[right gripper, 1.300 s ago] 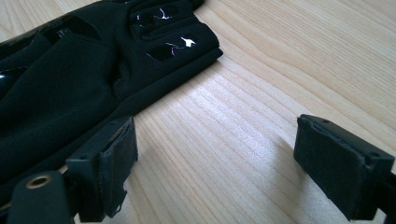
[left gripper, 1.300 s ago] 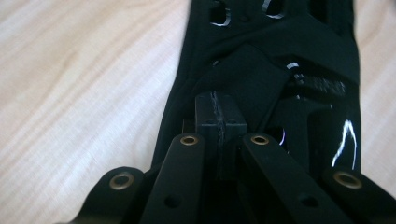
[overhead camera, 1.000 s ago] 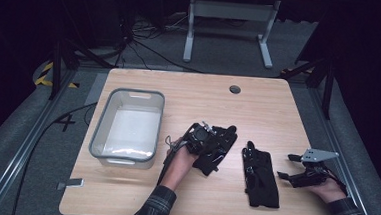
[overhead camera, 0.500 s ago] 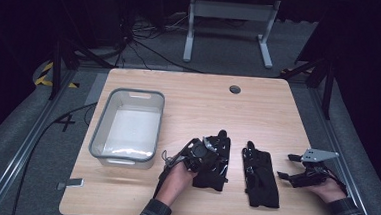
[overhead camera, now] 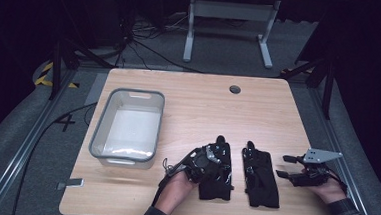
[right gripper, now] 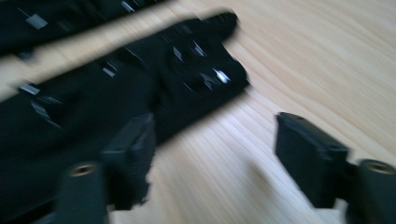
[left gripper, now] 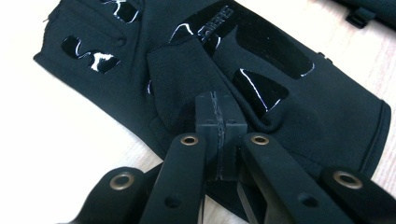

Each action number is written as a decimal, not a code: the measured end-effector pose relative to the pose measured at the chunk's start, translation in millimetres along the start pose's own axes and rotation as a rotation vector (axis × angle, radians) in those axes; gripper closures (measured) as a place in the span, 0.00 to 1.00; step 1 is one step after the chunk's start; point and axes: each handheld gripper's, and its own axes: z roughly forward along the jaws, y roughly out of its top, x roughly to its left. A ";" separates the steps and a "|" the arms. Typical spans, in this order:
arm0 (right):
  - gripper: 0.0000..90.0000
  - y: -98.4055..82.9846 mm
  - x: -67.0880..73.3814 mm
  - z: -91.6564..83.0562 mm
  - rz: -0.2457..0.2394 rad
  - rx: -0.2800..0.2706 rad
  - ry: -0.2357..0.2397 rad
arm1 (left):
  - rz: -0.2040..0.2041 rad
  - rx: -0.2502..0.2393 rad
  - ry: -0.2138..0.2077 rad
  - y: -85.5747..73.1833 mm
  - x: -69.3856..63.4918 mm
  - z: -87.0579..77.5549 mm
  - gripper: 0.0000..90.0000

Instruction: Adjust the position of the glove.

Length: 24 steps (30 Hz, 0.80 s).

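Gloves numbered two from above, side by side, long axes running away from the person: left glove (overhead camera: 215,175) under the left gripper (overhead camera: 214,156), right glove (overhead camera: 260,176) just left of the right gripper (overhead camera: 287,167). One bin (overhead camera: 107,113) stood well apart.

Left gripper view: jaws were clamped on a fold of the left glove (left gripper: 299,112).

Right gripper view: jaws, just closing, gaped, nothing between them; the right glove (right gripper: 93,116) lay left.

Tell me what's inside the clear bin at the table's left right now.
The clear bin looks empty: its pale floor shows through, with just a glare streak near the front wall. Both black gloves lie outside it on the table, left glove and right glove.
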 end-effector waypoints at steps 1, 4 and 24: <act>0.48 2.1 2.6 -0.9 -0.003 -0.014 0.020 | 0.013 0.000 -0.010 0.6 -0.6 0.6 1.00; 0.71 9.2 12.4 1.6 -0.032 -0.025 0.076 | 0.017 -0.001 -0.015 1.0 -1.9 1.2 1.00; 1.00 28.3 28.9 43.9 -0.104 0.093 0.141 | 0.016 -0.011 -0.034 -1.1 0.5 1.2 1.00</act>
